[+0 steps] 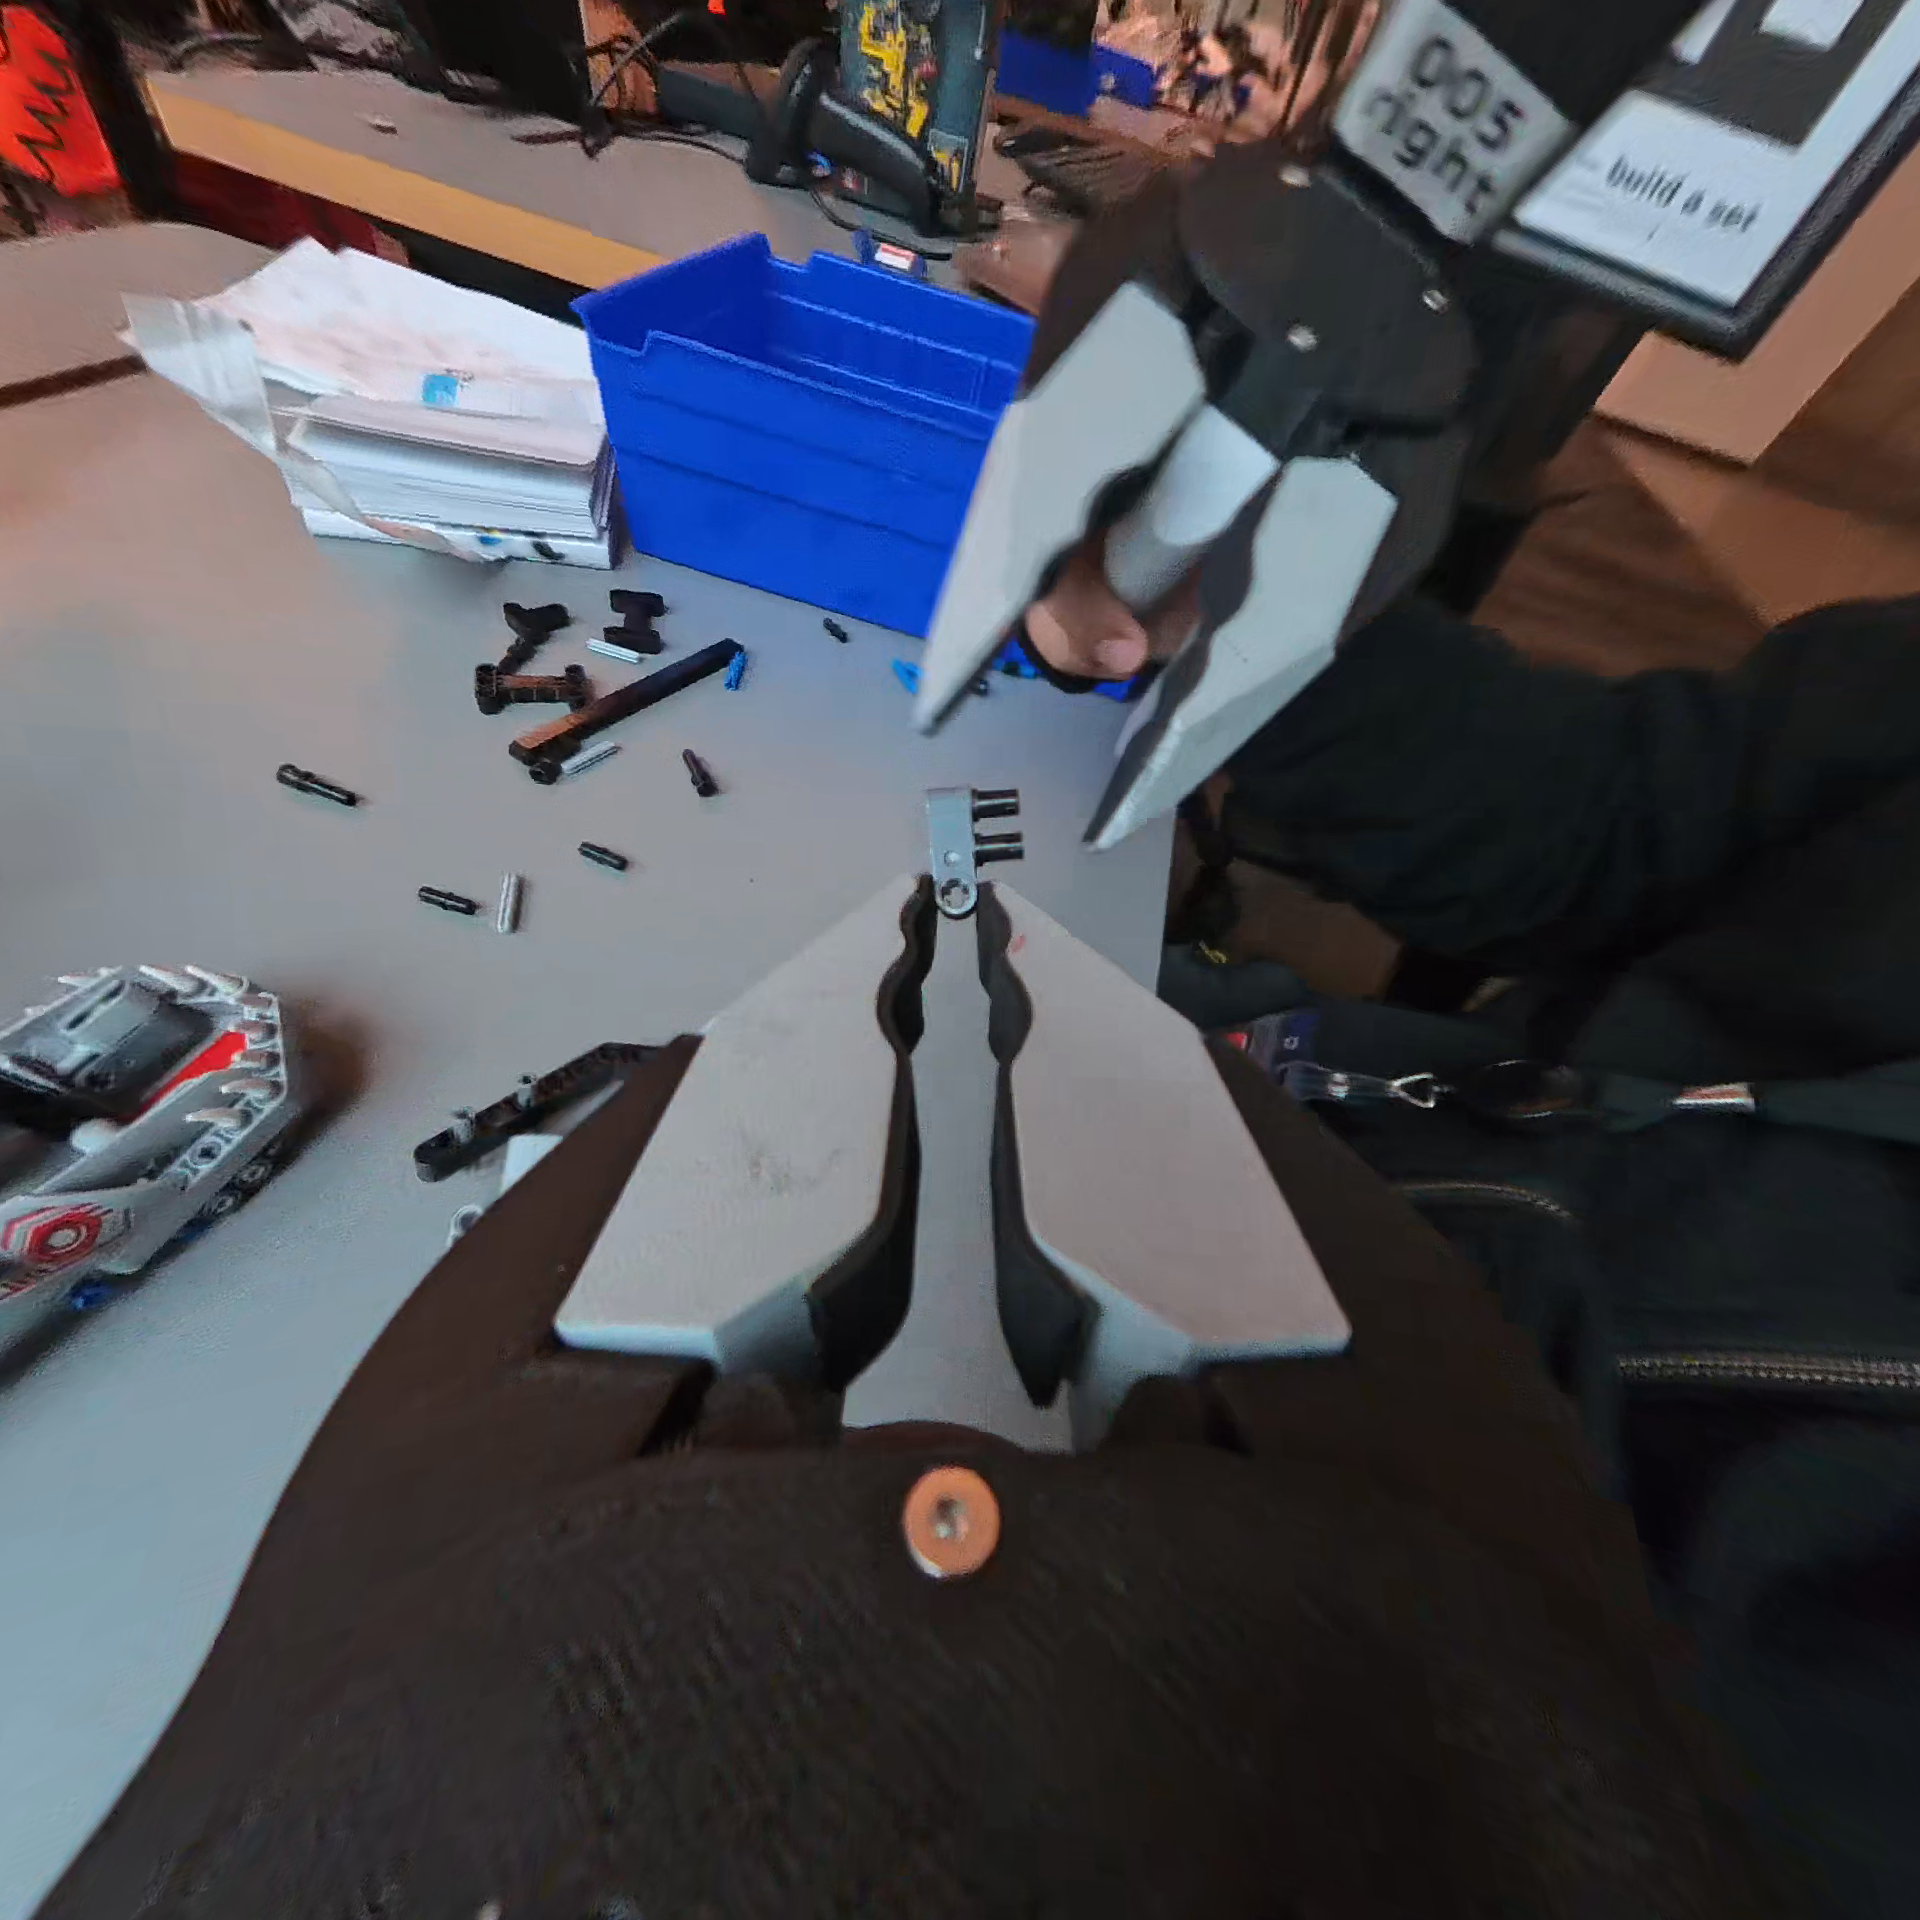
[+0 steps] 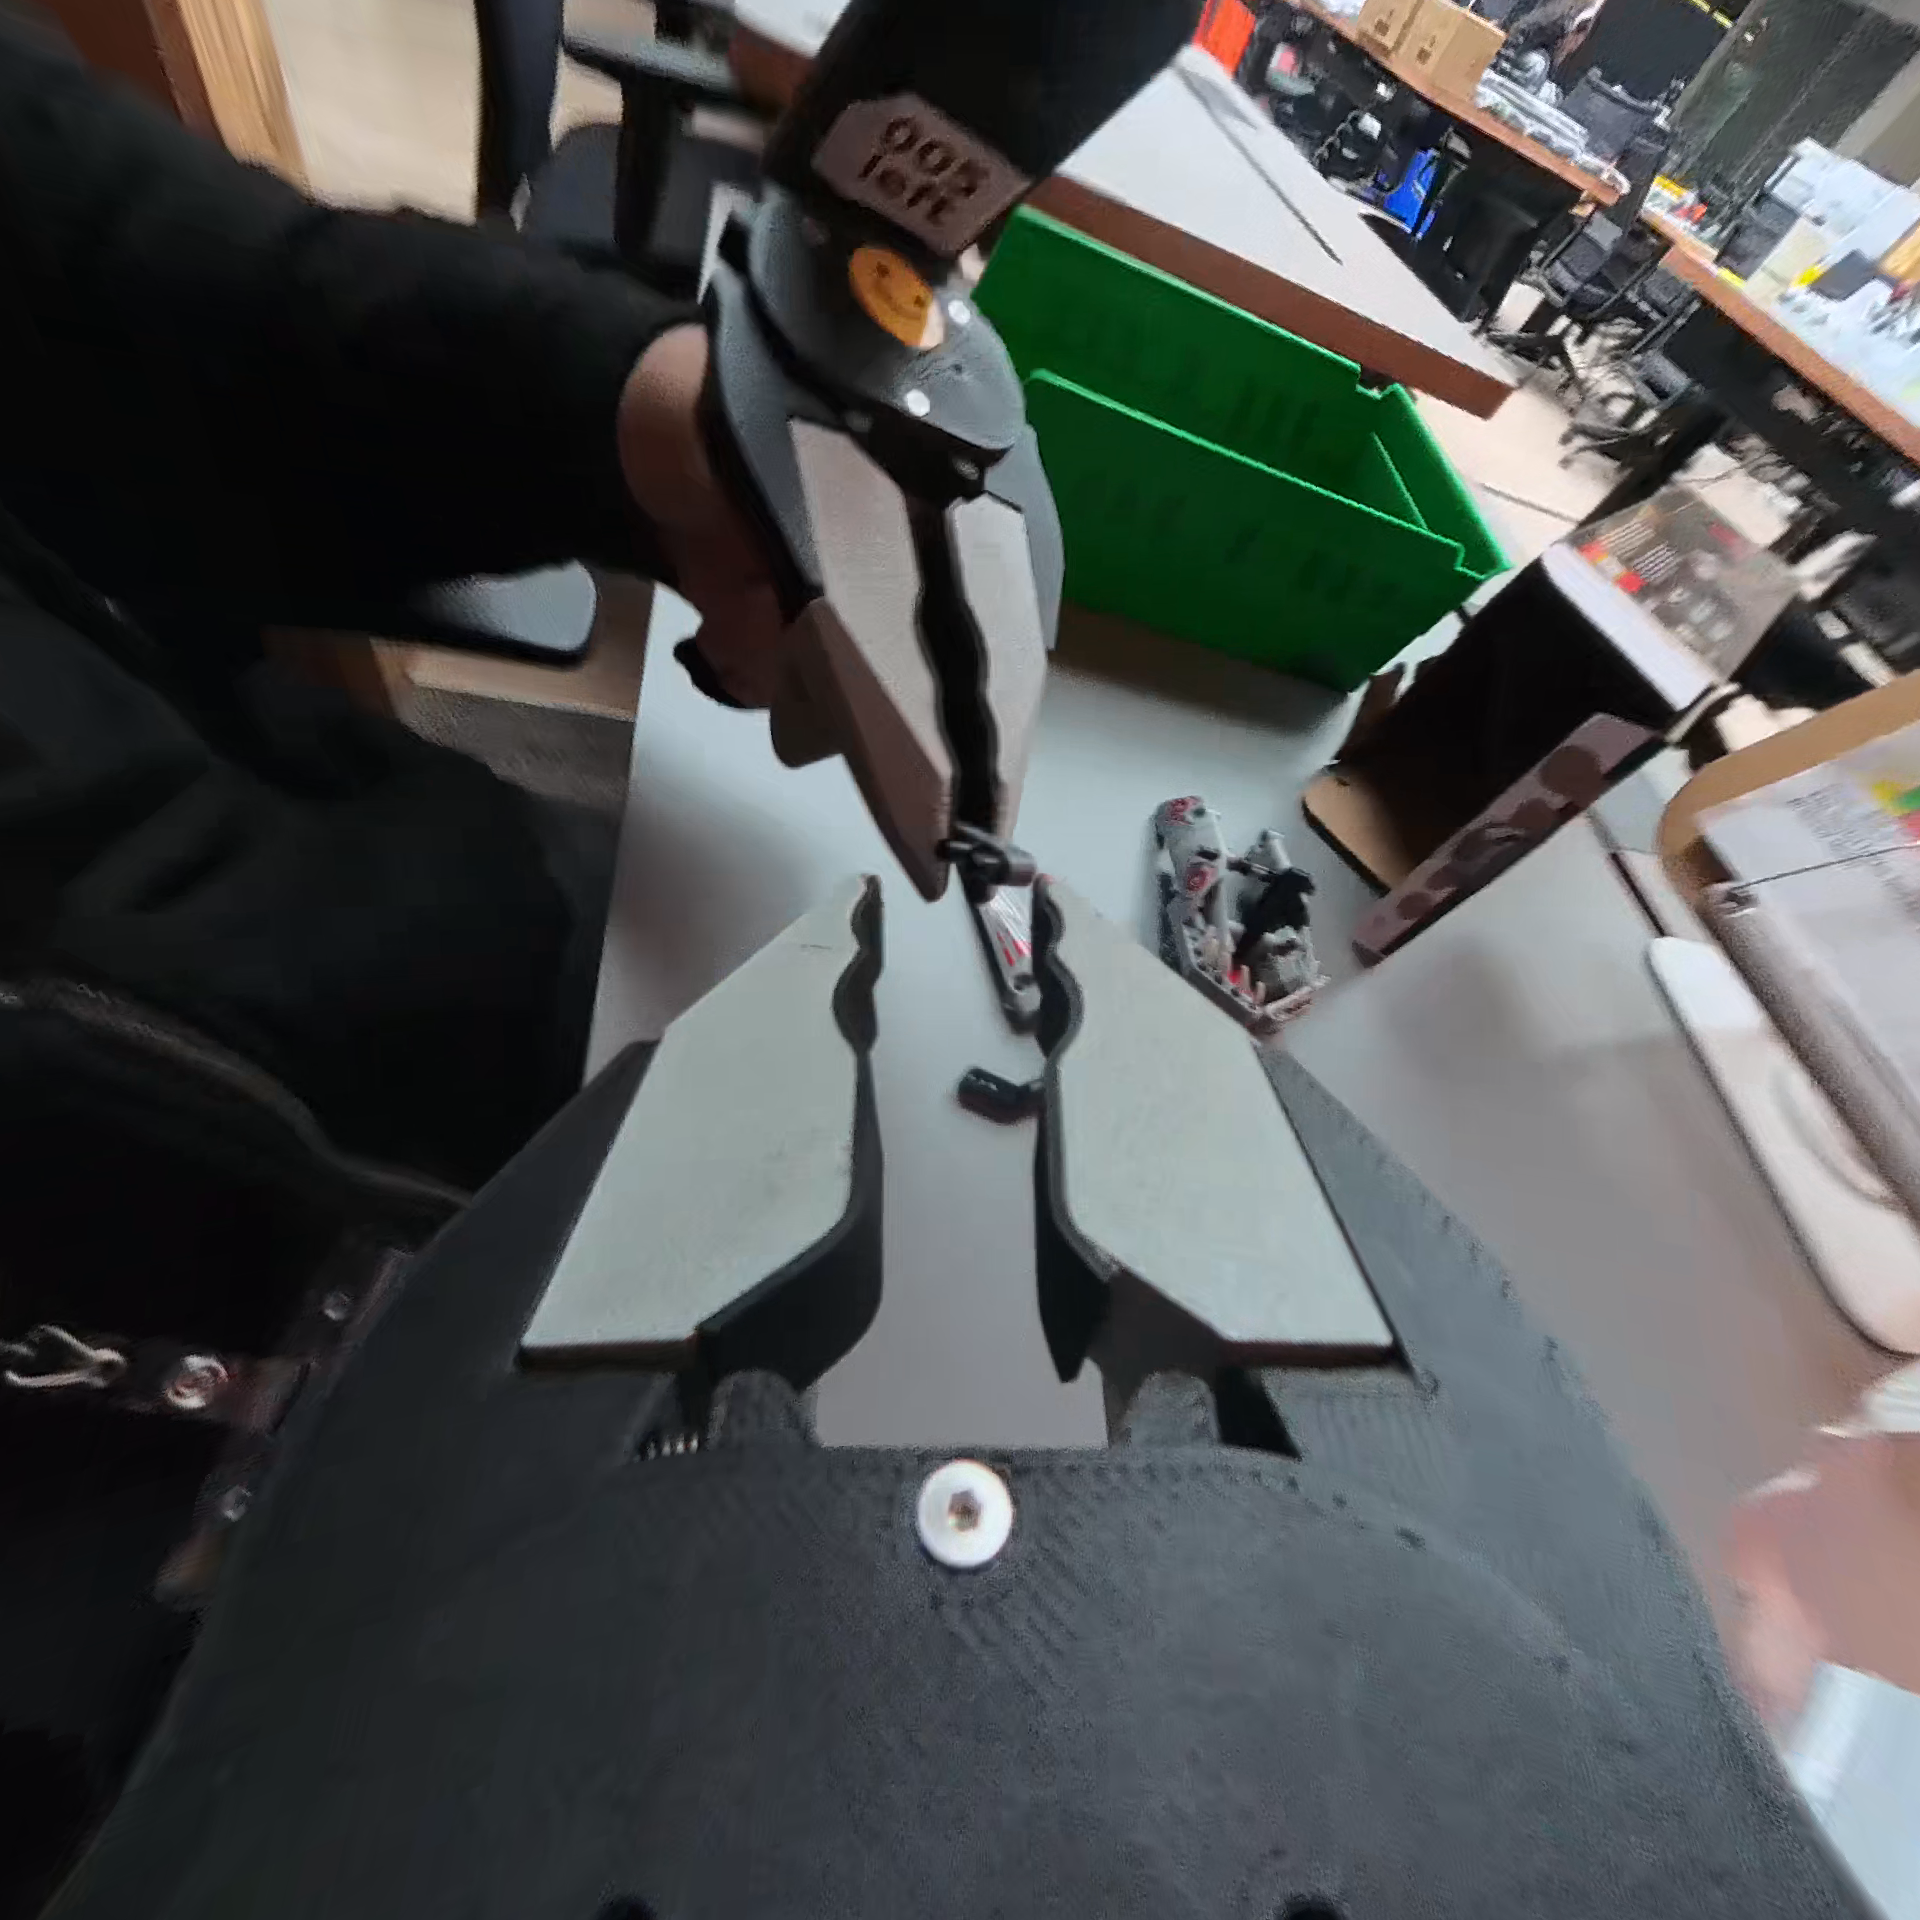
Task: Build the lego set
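At the tips of the left claw (image 1: pixel 954 896), held above the bench (image 1: pixel 260 665), a small grey beam (image 1: pixel 952 836) is clamped by its lower end; its long axis runs straight on from the fingers, and two black pins (image 1: pixel 1000 826) stick out sideways toward the right claw (image 1: pixel 1013 774). That claw hangs just up and to the right with its fingers apart and nothing between them. In the right wrist view the beam lies just ahead of its tips. The right claw is nearer the pins, so I judge it will come in along their axis.
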### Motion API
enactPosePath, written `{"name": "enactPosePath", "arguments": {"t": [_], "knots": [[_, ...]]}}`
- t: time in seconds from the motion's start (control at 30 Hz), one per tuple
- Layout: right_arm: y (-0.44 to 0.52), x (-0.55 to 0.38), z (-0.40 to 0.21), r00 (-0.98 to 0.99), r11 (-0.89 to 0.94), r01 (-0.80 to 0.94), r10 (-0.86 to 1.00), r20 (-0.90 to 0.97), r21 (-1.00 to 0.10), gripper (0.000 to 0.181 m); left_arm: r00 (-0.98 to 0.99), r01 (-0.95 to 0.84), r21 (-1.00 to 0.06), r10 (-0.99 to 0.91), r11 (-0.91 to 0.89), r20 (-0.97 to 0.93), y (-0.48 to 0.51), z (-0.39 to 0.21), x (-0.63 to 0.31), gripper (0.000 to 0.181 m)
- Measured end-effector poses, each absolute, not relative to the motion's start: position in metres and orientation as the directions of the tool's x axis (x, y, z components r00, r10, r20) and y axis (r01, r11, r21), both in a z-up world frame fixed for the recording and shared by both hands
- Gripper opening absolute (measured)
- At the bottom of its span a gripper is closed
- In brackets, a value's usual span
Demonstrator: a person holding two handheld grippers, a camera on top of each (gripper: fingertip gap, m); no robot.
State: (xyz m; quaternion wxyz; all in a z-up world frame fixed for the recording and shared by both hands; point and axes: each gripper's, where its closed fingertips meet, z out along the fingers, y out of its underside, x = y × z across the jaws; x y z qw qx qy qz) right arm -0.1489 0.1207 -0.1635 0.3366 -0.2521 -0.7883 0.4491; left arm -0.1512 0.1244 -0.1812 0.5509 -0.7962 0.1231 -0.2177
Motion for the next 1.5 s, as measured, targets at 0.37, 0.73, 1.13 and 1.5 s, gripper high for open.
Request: {"name": "enactPosePath", "arguments": {"t": [0.37,0.73,1.13,1.5], "knots": [[0.120,-0.148,-0.176,-0.540,0.766,0.020,0.549,0.638,-0.642,0.010,0.852,0.088,-0.890,-0.429,-0.447,0.300,0.125,-0.197,-0.146,0.004],[0.121,-0.153,-0.181,-0.553,0.721,0.044,0.594,0.584,-0.691,0.005,0.748,0.232,-0.842,-0.463,-0.488,0.475,0.123,-0.194,-0.140,0.005],[0.132,-0.172,-0.211,-0.589,0.554,0.176,0.721,0.364,-0.814,0.004,0.654,0.400,-0.736,-0.392,-0.546,0.647,0.131,-0.219,-0.161,0.004],[0.139,-0.175,-0.236,-0.593,0.278,0.476,0.802,-0.071,-0.834,0.000,0.787,0.330,-0.797,-0.318,-0.507,0.528,0.141,-0.229,-0.176,0.004]]}}
